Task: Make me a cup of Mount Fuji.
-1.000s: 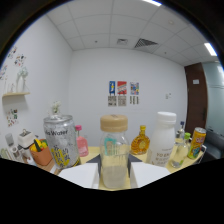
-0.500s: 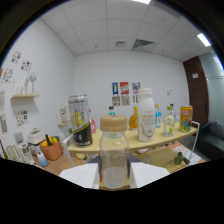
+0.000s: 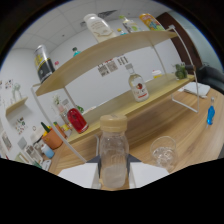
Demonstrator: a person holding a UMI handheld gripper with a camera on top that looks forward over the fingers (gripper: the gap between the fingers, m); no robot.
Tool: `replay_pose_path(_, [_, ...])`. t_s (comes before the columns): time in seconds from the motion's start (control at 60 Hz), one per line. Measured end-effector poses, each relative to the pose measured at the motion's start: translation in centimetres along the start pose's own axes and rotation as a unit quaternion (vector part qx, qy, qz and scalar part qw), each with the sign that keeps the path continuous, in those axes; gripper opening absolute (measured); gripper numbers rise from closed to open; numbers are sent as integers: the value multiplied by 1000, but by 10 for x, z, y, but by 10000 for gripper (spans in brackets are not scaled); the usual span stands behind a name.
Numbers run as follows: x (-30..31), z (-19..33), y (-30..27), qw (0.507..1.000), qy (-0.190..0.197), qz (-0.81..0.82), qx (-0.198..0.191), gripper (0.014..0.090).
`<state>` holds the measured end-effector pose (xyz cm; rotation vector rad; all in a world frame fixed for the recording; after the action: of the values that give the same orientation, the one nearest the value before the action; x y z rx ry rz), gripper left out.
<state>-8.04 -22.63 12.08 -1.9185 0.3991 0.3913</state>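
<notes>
My gripper (image 3: 112,176) is shut on a clear plastic bottle (image 3: 113,150) with a tan screw cap. The bottle stands upright between the two white fingers (image 3: 75,175) and holds a little clear liquid at its bottom. An empty clear glass (image 3: 164,150) stands on the wooden table (image 3: 192,127), just ahead of the fingers and to the right of the bottle. The whole view is tilted.
A two-tier wooden rack (image 3: 115,46) rises beyond the bottle. Its top board carries a tall can (image 3: 44,62) and a white jug (image 3: 97,25). The lower board holds a red bottle (image 3: 76,120) and a red-labelled clear bottle (image 3: 137,87). An orange pot (image 3: 51,139) stands left, a small blue item (image 3: 210,116) right.
The gripper has come down from the height of the rack's top board to near the table and has tilted, still holding the bottle. The glass has come into sight.
</notes>
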Motion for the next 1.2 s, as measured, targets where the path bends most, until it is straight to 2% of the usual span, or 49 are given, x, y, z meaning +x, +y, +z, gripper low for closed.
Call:
replay_pose_path(0.167, [1,2,-12,973,-47,228,13,404])
replay_pose_path(0.417, [6,-2,-34,860,-114,495,36,401])
replay_pose_path(0.667, [6,-3,-37,727,-168,666,25,400])
replay_pose_path(0.8, [4,-3,-35,705,-177,686,12,401])
replay_pose_path(0.967, [-1,-4,-41,732,-176,658,10,401])
replay_pose_path(1.1, [-16,-10,-53,837,-157,525,13,401])
replay_pose_path(1.2, [-25,-15,-68,926,-128,352,41,404])
